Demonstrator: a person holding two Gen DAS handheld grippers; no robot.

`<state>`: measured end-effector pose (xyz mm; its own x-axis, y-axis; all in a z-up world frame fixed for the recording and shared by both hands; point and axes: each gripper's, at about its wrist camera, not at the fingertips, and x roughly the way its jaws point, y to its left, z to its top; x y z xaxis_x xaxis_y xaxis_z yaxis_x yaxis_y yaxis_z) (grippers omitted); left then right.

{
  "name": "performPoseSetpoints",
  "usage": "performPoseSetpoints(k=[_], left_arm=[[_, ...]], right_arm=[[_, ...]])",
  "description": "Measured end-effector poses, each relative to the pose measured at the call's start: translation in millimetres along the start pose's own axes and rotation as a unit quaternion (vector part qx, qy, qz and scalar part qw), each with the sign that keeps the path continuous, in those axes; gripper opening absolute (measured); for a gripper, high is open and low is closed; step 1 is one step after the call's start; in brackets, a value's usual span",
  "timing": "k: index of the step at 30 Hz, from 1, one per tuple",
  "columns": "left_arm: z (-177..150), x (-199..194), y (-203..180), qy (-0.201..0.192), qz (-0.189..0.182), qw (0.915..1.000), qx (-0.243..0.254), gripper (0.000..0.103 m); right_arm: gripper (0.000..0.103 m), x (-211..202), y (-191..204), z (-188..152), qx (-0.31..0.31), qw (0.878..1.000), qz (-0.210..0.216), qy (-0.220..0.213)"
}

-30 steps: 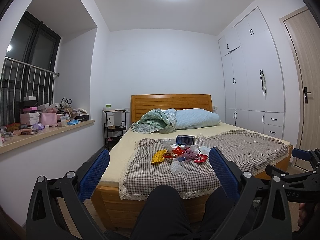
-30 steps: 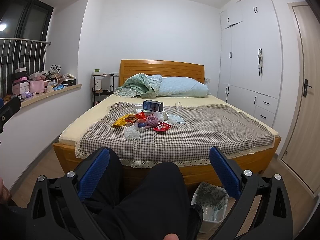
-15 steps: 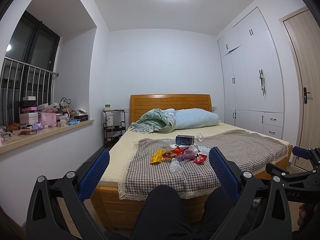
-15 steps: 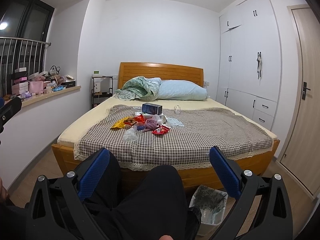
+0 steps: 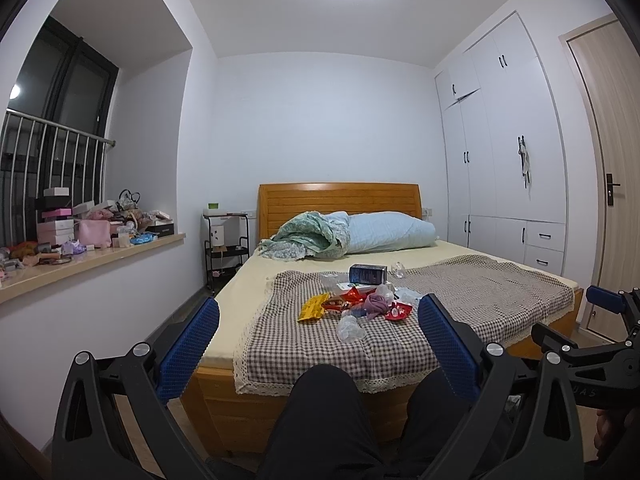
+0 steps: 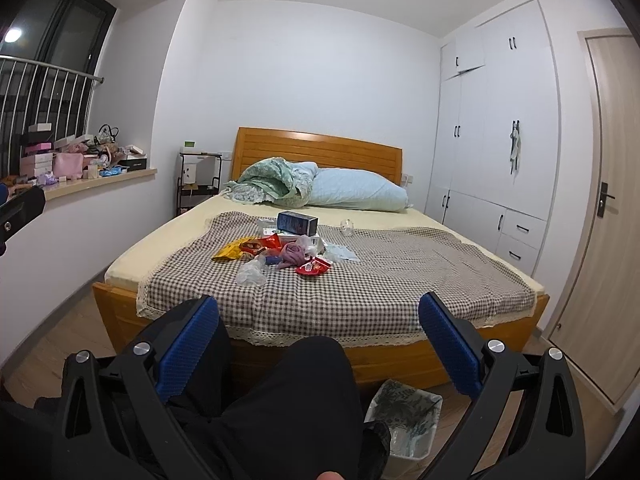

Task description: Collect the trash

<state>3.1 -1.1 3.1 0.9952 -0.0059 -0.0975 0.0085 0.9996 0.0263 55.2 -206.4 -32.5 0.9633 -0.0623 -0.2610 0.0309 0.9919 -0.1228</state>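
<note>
Nothing has been picked up yet: the step in hand looks like the approach to the bed (image 6: 280, 312). The left gripper (image 5: 318, 336) and the right gripper (image 6: 318, 336) are both spread wide and empty, held low above the person's dark-trousered knees (image 6: 304, 392), well short of the bed.

The trash (image 6: 276, 254) lies in one loose heap on the checked cloth (image 6: 400, 276), left of the bed's middle and toward the near half. Counted as far as the views allow:
- one yellow wrapper (image 6: 229, 253) at the left edge of the heap
- two red wrappers, one (image 6: 313, 267) at the right, one (image 6: 267, 242) behind
- one crumpled clear bag (image 6: 250, 276), nearest the foot of the bed
- one purple wad (image 6: 294, 254) in the middle
- one dark blue box (image 6: 298, 223) at the far side, resting on a flat white pack
- one small clear piece (image 6: 347, 227) apart to the right

Smaller bits in the heap are too tangled to count.

One bin (image 6: 404, 420), lined with a patterned bag, stands on the floor at the foot of the bed, near right of the knees.

The next move probably calls for carrying a gripper forward over the foot of the bed to the nearest piece, likely the clear bag, and closing on it. Thin film could slip or drag its neighbours along.
</note>
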Motion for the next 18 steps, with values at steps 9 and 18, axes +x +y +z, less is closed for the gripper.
performPoseSetpoints(k=[9,18], left_arm=[[-6.3,39.8,12.7,0.033,0.007,0.9993,-0.017,0.097],[-34.2,124.6,31.9,0.091,0.011,0.9953,-0.03,0.097]], right_arm=[[0.097,38.1,-6.4,1.5,0.009,1.0,-0.006,0.007],[0.097,120.9,10.1,0.4,0.002,0.999,0.011,0.032]])
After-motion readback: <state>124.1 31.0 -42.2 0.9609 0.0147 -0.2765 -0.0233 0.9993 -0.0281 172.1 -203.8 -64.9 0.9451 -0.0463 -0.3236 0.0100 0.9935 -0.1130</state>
